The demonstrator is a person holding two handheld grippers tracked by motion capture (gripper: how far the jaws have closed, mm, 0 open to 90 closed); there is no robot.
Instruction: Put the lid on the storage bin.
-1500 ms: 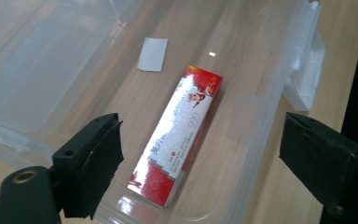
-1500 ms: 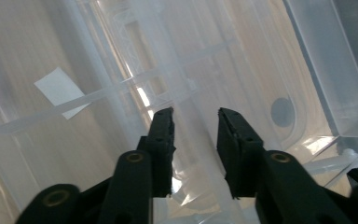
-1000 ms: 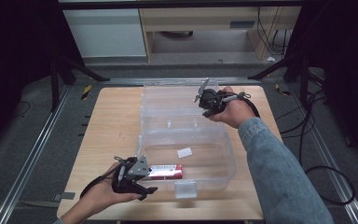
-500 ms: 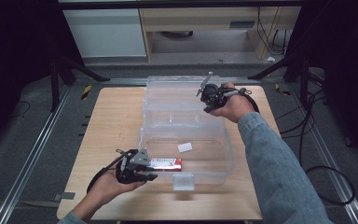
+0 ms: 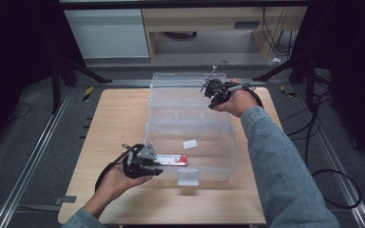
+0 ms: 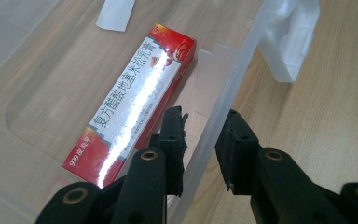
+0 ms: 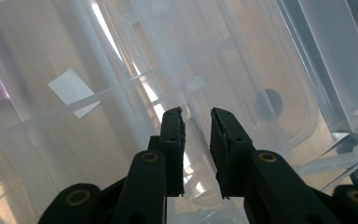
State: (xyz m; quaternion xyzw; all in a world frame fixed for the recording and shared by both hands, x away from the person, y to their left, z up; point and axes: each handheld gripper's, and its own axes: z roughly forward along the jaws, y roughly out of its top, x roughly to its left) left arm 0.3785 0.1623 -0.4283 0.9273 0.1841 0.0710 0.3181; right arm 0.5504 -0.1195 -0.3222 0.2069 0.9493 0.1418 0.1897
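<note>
A clear plastic box stands mid-table with its clear lid raised at the back. Inside it, by the front left corner, lies a red and silver carton, with a white label farther in. My left gripper is shut on the box's front wall, one jaw inside next to the carton, one outside. My right gripper is at the lid's right end, shut on a clear edge of the lid.
The wooden table has bare room to the left of the box and along its front edge. A clear latch hangs on the box's front wall. Cables trail from both grippers; dark floor and metal rails surround the table.
My right gripper has moved up and away with the lid's edge, tilting the lid higher. The box and my left gripper on its wall have shifted a little away from the person.
</note>
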